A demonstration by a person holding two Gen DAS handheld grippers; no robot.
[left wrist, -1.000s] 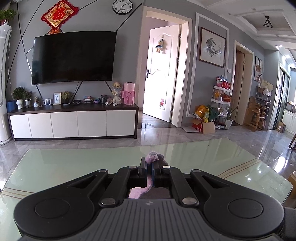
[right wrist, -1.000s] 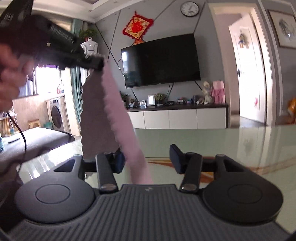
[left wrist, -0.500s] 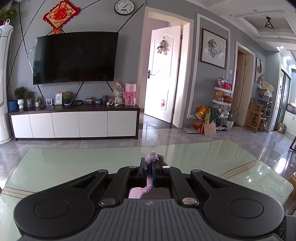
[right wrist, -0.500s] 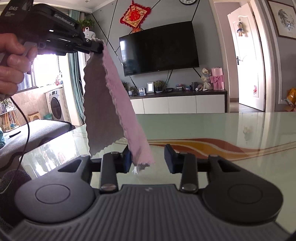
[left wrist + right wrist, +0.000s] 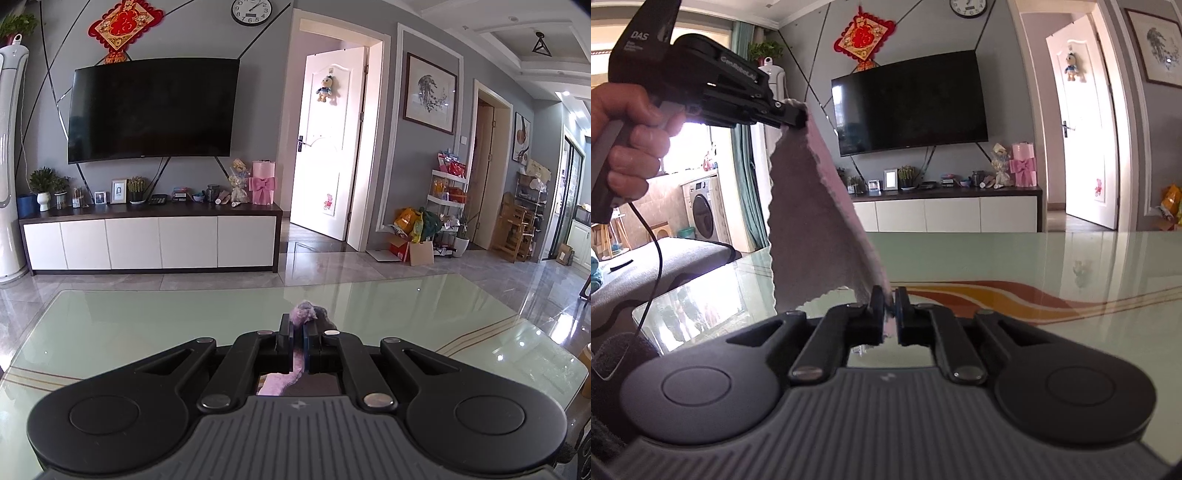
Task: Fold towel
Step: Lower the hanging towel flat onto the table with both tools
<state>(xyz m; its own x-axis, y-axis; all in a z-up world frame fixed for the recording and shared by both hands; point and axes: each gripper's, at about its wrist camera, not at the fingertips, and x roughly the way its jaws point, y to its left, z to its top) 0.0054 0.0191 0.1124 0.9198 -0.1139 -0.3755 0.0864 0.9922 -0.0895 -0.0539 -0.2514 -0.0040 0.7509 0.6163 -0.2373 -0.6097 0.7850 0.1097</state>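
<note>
A living room fills the background: grey walls, a wide television (image 5: 151, 109) above a long white cabinet (image 5: 149, 236), a white door (image 5: 327, 147) ajar, a wall clock (image 5: 251, 11) high up. In front stretches a glass table (image 5: 147, 321), pale green and glossy, with orange curved stripes (image 5: 1015, 299) across it in the right wrist view.

Over the table hangs the towel (image 5: 812, 214), pinkish-grey with a scalloped edge, held up off the glass and stretched on a slant between the two tools. Its top corner is at the left gripper (image 5: 798, 117), high on the left of the right wrist view, with the person's left hand (image 5: 631, 144) wrapped round the handle and a black cable (image 5: 653, 251) trailing down. That gripper's fingers are pressed tight together on the cloth; in its own camera a tuft of towel (image 5: 304, 312) pokes out past the tips and a strip runs back between the pads.

Lower down, the right gripper (image 5: 889, 299) has the towel's bottom corner: its fingers are nearly together, a narrow slit left between them, with the cloth edge pinched in there.
</note>
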